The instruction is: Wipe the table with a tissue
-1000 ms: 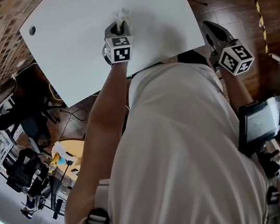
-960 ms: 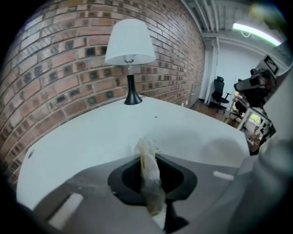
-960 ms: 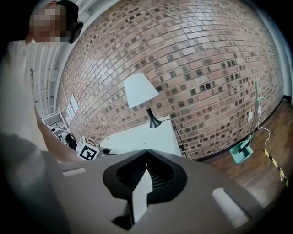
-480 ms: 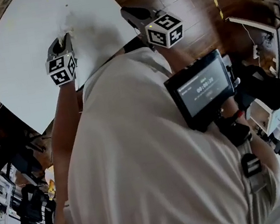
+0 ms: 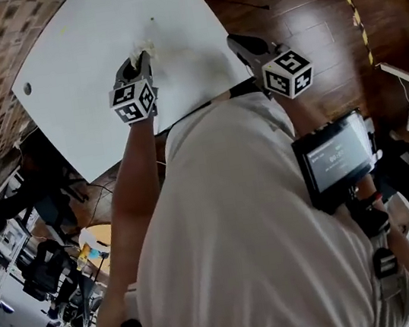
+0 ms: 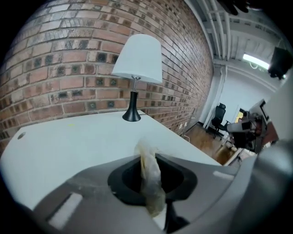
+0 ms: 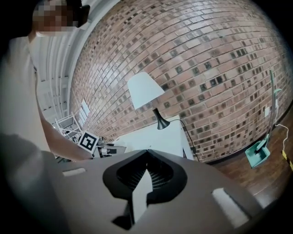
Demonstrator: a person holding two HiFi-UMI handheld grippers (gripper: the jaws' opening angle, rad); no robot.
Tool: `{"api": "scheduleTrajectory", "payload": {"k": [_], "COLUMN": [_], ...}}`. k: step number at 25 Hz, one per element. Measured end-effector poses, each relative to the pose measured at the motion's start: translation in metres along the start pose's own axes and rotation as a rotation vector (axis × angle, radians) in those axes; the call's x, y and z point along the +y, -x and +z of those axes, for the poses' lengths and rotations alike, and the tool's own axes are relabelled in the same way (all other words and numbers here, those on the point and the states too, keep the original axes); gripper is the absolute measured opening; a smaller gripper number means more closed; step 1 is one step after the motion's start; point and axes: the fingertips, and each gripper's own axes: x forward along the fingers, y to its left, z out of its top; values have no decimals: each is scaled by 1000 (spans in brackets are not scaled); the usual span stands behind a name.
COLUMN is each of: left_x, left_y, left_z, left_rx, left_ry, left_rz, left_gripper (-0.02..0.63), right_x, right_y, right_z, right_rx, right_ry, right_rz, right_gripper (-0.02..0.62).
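Currently: one white surface. One table lamp stands on it, 12 o'clock from the left gripper. One twisted tissue is pinched in its jaws above the surface. One right gripper, at 3 o'clock, has its jaws pressed together, empty.

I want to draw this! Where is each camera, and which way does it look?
Head view: on the person's head, looking steeply down at the white table; shows shirt, left tongs, right tongs.
Left gripper view: on the left tongs, looking across the table to the lamp; shows jaws shut on the tissue.
Right gripper view: on the right tongs, facing the brick wall; shows closed empty jaws, the person's left arm.
Shared: both gripper views see the lamp and table.
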Motion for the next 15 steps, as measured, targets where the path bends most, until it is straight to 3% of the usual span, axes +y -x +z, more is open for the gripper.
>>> {"api": "scheduleTrajectory", "payload": {"k": [3, 8, 15], "left_x": [17, 52, 73], "left_y": [-10, -38, -67], "left_z": [11, 27, 23], "left_rx": [-4, 38, 93], "left_ry": [84, 2, 21], "left_rz": [0, 148, 240], "left_gripper": [43, 43, 43], "right_x": [0, -16, -45], "right_y": [-4, -7, 8], "right_z": [6, 13, 17], "right_rx": [-4, 1, 12], "right_ry": [9, 4, -11], "right_rz": [37, 56, 36], "right_gripper": [8, 8, 8]}}
